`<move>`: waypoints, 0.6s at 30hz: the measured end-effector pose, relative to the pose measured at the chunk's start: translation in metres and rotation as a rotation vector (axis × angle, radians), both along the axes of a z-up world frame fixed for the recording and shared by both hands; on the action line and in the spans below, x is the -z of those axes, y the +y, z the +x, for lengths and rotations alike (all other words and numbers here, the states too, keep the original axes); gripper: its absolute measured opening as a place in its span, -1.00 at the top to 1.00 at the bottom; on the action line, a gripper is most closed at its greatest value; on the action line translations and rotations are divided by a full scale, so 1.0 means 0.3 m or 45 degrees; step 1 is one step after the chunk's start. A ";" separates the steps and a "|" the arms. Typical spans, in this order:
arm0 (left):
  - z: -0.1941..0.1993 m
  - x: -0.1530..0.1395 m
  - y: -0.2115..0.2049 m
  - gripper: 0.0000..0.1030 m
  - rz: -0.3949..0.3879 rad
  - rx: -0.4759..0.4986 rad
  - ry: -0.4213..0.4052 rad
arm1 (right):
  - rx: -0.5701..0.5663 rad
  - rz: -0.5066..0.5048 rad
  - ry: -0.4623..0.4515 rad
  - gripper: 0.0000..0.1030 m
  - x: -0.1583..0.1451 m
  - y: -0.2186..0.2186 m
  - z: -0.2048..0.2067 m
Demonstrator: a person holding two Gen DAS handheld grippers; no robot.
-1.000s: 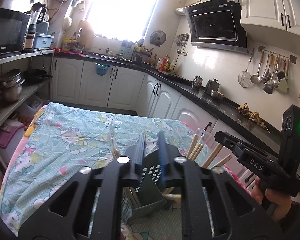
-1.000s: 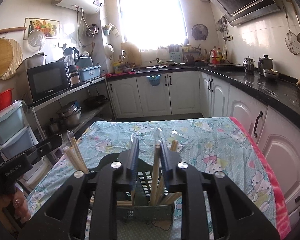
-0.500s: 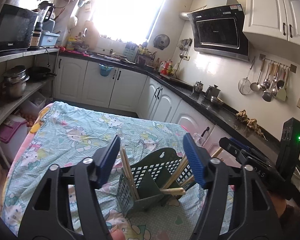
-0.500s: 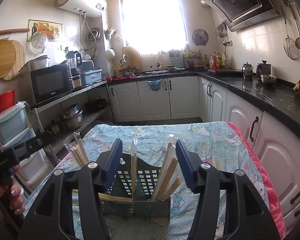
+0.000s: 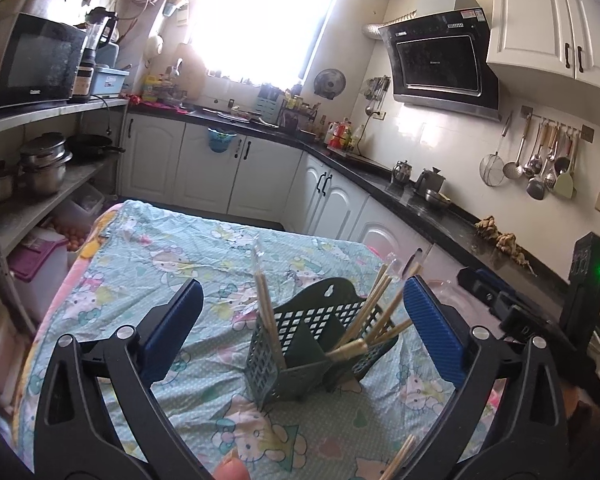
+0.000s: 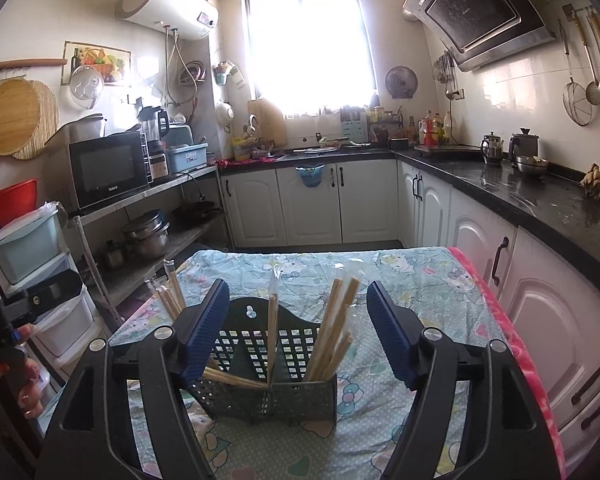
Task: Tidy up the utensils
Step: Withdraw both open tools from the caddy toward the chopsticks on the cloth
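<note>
Right wrist view, centre: both grippers (image 6: 296, 330) (image 5: 300, 320) spread empty, chopsticks (image 6: 334, 332) standing sorted in the caddy (image 6: 268, 376).

Dark green slotted utensil holder (image 6: 276, 376) upright on the table, near its front edge. Wrapped wooden chopsticks (image 6: 334, 330) lean in its right compartment, one pair (image 6: 273, 332) upright mid, more (image 6: 172, 298) at left.
</note>
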State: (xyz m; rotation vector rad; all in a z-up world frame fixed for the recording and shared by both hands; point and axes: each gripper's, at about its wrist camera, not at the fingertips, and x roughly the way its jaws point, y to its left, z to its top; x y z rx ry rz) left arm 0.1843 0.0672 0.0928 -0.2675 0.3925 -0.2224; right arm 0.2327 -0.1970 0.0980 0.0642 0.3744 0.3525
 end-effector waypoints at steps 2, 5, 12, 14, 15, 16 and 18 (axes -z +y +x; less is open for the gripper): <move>-0.014 0.008 0.007 -0.80 -0.002 -0.009 0.006 | -0.003 0.002 -0.002 -0.36 -0.001 -0.007 -0.015; -0.030 0.022 0.013 -0.80 -0.008 -0.015 0.019 | -0.007 0.000 -0.001 -0.37 0.000 -0.009 -0.036; -0.070 0.045 0.017 -0.80 -0.006 -0.018 0.040 | -0.023 -0.010 0.009 -0.42 0.014 -0.009 -0.083; -0.080 0.051 0.015 -0.80 -0.006 -0.014 0.047 | -0.027 -0.017 0.012 -0.43 0.021 -0.009 -0.096; -0.082 0.054 0.013 -0.80 -0.004 -0.014 0.050 | -0.030 -0.021 0.015 -0.43 0.025 -0.009 -0.103; -0.087 0.059 0.010 -0.80 0.001 -0.014 0.054 | -0.032 -0.024 0.019 -0.43 0.030 -0.009 -0.107; -0.091 0.064 0.008 -0.80 0.002 -0.015 0.061 | -0.037 -0.031 0.028 -0.43 0.039 -0.010 -0.116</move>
